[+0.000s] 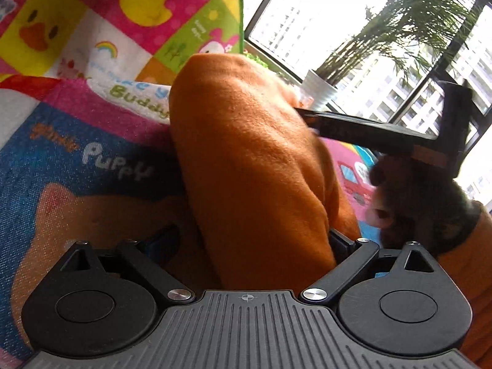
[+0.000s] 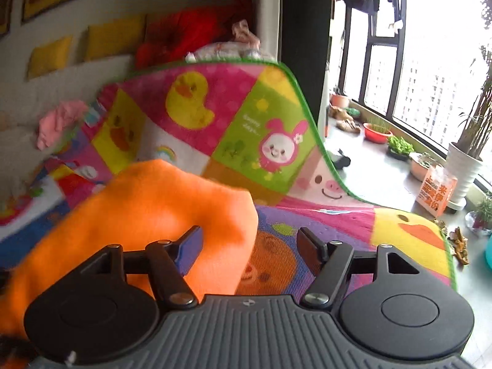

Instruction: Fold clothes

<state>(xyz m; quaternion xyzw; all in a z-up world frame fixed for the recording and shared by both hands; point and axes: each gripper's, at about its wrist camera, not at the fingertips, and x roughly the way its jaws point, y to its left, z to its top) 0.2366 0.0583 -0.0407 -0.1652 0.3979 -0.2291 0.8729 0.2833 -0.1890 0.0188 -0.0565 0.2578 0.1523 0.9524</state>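
An orange fleece garment (image 1: 246, 166) is bunched up over a colourful play mat (image 1: 77, 160). My left gripper (image 1: 261, 243) has its jaws spread wide with a thick fold of the garment lying between them, which hides the fingertips. In the right wrist view the same garment (image 2: 147, 209) lies at the left and drapes over the left finger of my right gripper (image 2: 249, 246), whose jaws are wide apart and clamp nothing. The other hand-held gripper (image 1: 399, 132) and the person's hand (image 1: 409, 203) show at the right of the left wrist view.
The play mat (image 2: 230, 117) has a green edge that curls up at the back. A sofa with yellow cushions (image 2: 107, 43) and red cloth stands behind. Potted plants (image 2: 464, 160), an orange paper bag (image 2: 436, 193) and windows line the right side.
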